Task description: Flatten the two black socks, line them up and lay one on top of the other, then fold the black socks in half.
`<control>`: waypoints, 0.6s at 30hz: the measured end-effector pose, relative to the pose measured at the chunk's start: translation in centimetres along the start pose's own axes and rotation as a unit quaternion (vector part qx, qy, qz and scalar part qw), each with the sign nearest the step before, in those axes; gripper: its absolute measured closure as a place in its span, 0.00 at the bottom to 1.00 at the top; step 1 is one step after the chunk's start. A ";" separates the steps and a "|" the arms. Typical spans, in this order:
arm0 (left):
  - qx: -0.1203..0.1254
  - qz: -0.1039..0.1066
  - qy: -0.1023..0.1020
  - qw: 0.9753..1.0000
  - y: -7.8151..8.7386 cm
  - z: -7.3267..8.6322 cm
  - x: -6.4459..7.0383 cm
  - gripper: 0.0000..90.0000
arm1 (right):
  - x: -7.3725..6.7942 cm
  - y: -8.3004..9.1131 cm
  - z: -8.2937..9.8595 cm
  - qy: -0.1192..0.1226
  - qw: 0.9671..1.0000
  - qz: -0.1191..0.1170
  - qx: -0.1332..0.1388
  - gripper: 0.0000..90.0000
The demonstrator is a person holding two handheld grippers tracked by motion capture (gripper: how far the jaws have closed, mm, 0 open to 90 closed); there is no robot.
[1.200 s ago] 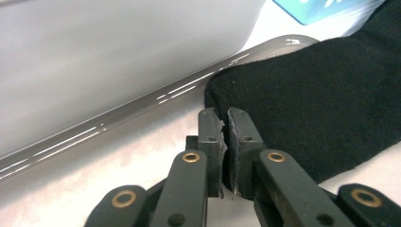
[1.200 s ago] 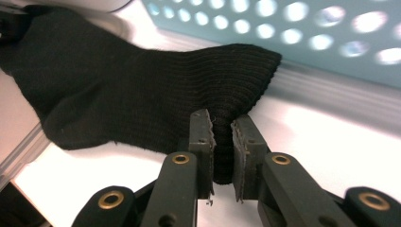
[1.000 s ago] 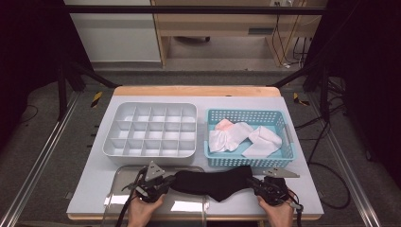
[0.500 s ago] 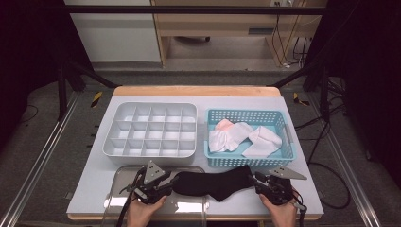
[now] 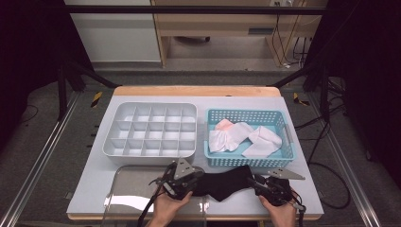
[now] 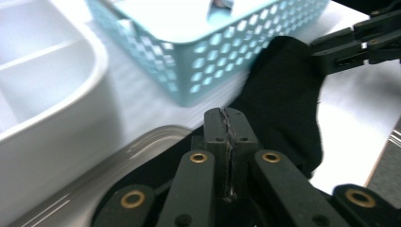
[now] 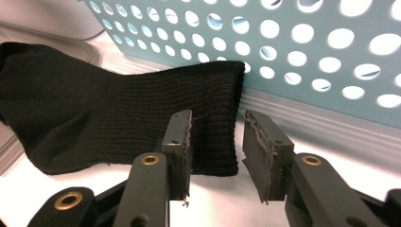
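Note:
A black sock (image 5: 224, 182) lies flat on the white table in front of the blue basket (image 5: 246, 161). My left gripper (image 5: 198, 178) is at the sock's left end, over the rim of a clear tray (image 5: 132, 189). In the left gripper view its jaws (image 6: 227, 127) are pressed together on the sock (image 6: 283, 94), which runs off toward the right gripper (image 6: 331, 49). My right gripper (image 5: 255, 182) stands open at the ribbed cuff. In the right gripper view (image 7: 216, 127) the cuff's edge of the sock (image 7: 94, 118) lies between the parted pads, low on the table.
A white compartment organiser (image 5: 149, 130) sits at the back left, close to the basket. Several white cloths (image 5: 241, 137) lie in the basket, whose wall (image 7: 307, 47) stands just beyond the right jaws. The table's front edge is right under both hands.
The right gripper has shifted slightly to the right along the table's front. The left gripper and the sock have barely moved.

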State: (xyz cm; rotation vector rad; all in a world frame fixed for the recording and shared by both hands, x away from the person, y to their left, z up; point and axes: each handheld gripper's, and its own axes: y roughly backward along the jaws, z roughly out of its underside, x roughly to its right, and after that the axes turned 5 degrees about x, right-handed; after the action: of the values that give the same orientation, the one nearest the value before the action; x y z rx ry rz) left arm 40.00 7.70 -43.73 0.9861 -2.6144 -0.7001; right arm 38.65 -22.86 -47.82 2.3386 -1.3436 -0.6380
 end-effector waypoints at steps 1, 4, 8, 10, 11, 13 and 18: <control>-0.002 0.003 -0.002 1.000 -0.4 0.0 0.3 0.99 | 0.0 0.0 0.0 0.000 1.000 -0.001 0.000 0.70; -0.007 0.013 -0.002 1.000 -1.8 -0.1 0.9 0.99 | -0.1 -0.3 0.1 0.001 1.000 -0.002 -0.003 0.71; -0.017 0.017 -0.002 1.000 -2.9 0.1 1.4 0.99 | -0.4 -0.8 0.3 0.002 1.000 -0.003 -0.014 0.71; -0.025 0.020 -0.002 0.999 -3.5 0.3 1.6 0.99 | -0.5 -1.0 0.4 0.002 1.000 -0.001 -0.019 0.72; -0.028 0.022 -0.003 0.999 -3.8 0.4 1.7 0.99 | -0.5 -1.1 0.5 0.004 1.000 0.000 -0.020 0.73; -0.039 0.025 -0.008 0.999 -4.3 0.6 1.8 0.99 | -0.5 -1.1 0.6 0.001 1.000 -0.001 -0.020 0.76; -0.058 0.024 -0.010 0.998 -5.2 1.2 1.8 0.99 | -0.6 -1.2 0.6 -0.012 1.000 -0.010 -0.025 0.85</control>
State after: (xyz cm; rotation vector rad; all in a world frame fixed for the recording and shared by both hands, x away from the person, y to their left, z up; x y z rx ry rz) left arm 41.07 3.49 -47.35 0.8856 -2.5713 -0.8432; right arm 38.92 -21.77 -48.82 2.3152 -1.3012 -0.6999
